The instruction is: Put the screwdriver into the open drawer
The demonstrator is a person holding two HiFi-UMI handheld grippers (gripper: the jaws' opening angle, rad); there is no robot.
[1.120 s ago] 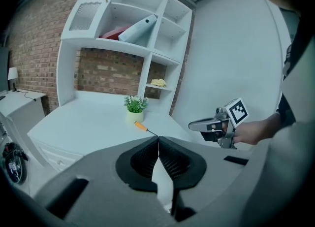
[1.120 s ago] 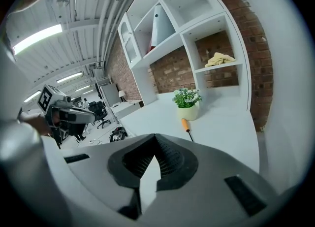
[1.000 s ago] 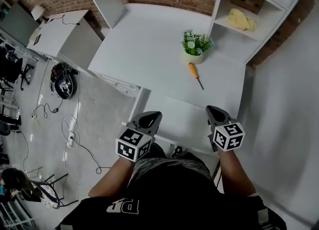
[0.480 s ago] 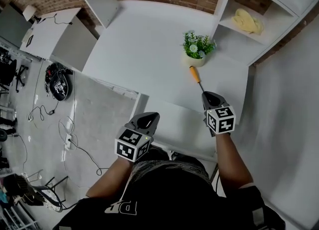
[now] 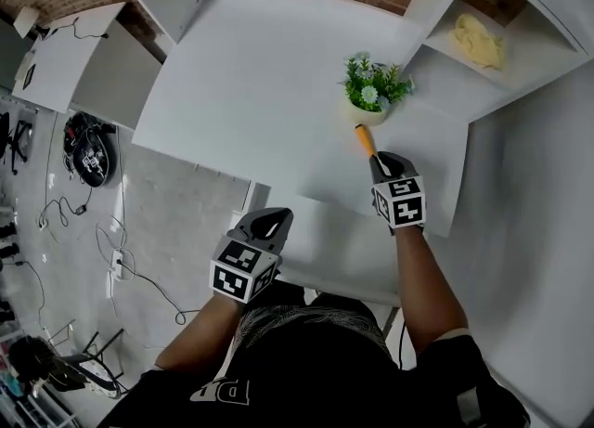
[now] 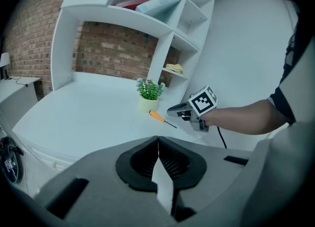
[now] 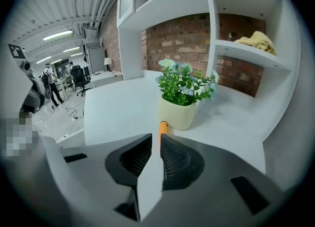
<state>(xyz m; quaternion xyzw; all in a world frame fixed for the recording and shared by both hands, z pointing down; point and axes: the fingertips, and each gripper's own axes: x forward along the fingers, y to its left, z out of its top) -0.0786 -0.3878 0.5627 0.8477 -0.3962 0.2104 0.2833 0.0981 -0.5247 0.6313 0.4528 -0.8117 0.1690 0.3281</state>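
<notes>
The screwdriver (image 5: 364,138), with an orange handle and a thin dark shaft, lies on the white desk (image 5: 251,73) just in front of a small potted plant (image 5: 371,97). My right gripper (image 5: 380,161) hangs over its shaft end. Its jaws are opening, a narrow gap apart. In the right gripper view the orange handle (image 7: 163,127) shows just beyond the right gripper (image 7: 156,140), and the pads press on nothing. My left gripper (image 5: 269,219) is shut and empty, over the near left of the pulled-out white drawer (image 5: 334,250). The left gripper view shows the screwdriver (image 6: 158,116) ahead.
White shelving stands at the desk's right, with a yellow cloth (image 5: 483,41) in one compartment. A brick wall runs behind. Left of the desk is grey floor with cables and a round black device (image 5: 82,149). The person's body fills the lower middle.
My right gripper has moved forward from the drawer's right side to the screwdriver's shaft end. The left gripper has shifted a little forward. The screwdriver has not moved.
</notes>
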